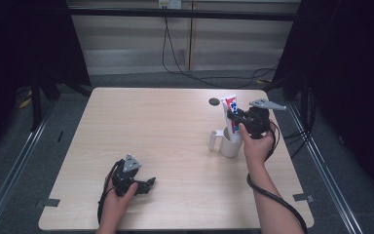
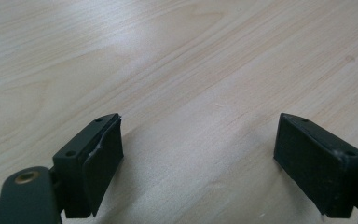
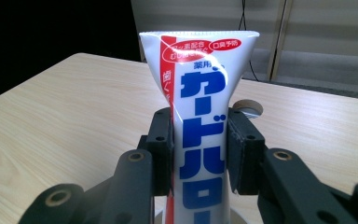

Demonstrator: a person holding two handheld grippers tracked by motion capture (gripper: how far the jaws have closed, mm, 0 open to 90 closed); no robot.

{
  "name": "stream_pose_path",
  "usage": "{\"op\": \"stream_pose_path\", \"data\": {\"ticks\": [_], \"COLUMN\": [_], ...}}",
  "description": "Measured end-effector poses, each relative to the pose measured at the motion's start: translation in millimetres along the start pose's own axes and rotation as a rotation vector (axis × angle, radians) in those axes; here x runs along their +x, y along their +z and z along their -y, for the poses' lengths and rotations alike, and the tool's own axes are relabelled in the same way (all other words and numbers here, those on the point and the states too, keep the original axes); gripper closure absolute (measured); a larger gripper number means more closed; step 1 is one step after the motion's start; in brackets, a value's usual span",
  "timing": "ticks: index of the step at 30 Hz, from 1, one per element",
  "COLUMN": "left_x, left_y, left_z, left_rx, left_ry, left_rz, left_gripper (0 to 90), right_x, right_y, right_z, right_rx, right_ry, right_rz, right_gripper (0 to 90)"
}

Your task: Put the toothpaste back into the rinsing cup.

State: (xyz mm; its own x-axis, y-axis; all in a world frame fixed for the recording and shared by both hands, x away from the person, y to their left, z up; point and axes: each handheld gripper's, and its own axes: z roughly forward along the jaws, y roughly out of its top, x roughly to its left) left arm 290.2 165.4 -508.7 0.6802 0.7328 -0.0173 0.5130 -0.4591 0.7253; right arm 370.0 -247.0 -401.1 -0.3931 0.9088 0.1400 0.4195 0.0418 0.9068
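Toothpaste tube (image 3: 200, 116), soft white plastic printed with bold blue characters and a red band near its flat crimped end, stands upright in my right gripper (image 3: 199, 149). I see both black pads pressed flat against its sides, so those tongs are clamped on it. From the high view the tube (image 1: 230, 109) sits over the white cup (image 1: 230, 144) near the table's right edge, its lower end at the cup's mouth; whether it touches the bottom I cannot tell. That cup is smooth and round, with a handle sticking out to the left. My left gripper (image 2: 198, 154) rests low over the pale wood-grain table (image 2: 168, 56), jaws spread wide apart with bare tabletop between the blocky matte pads.
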Motion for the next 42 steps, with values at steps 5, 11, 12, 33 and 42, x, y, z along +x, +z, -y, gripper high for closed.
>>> {"op": "stream_pose_path", "data": {"ticks": [5,11,12,33,42], "left_x": [0.0,0.0,0.0,0.1,0.1], "left_y": [0.0,0.0,0.0,-0.1,0.0], "left_z": [0.0,0.0,0.0,0.0,0.0], "left_rx": [0.0,0.001,0.0,0.001,0.001], "left_ry": [0.0,0.001,0.0,0.001,0.001], "left_rz": [0.0,0.0,0.0,0.0,0.0], "left_gripper": [15.3,15.4,15.3,15.4,15.3], "right_x": [-2.2,-3.3,-3.2,0.6,2.3], "right_y": [-1.3,-1.9,-2.1,-11.1,-11.8], "right_z": [4.1,7.4,7.7,15.3,22.5], "right_rx": [-0.002,0.0,0.001,0.004,0.022], "right_ry": [0.004,0.007,0.005,-0.012,-0.029], "right_rz": [0.003,0.0,-0.001,-0.015,-0.021], "right_gripper": [65.9,65.7,65.7,65.5,65.4]}}
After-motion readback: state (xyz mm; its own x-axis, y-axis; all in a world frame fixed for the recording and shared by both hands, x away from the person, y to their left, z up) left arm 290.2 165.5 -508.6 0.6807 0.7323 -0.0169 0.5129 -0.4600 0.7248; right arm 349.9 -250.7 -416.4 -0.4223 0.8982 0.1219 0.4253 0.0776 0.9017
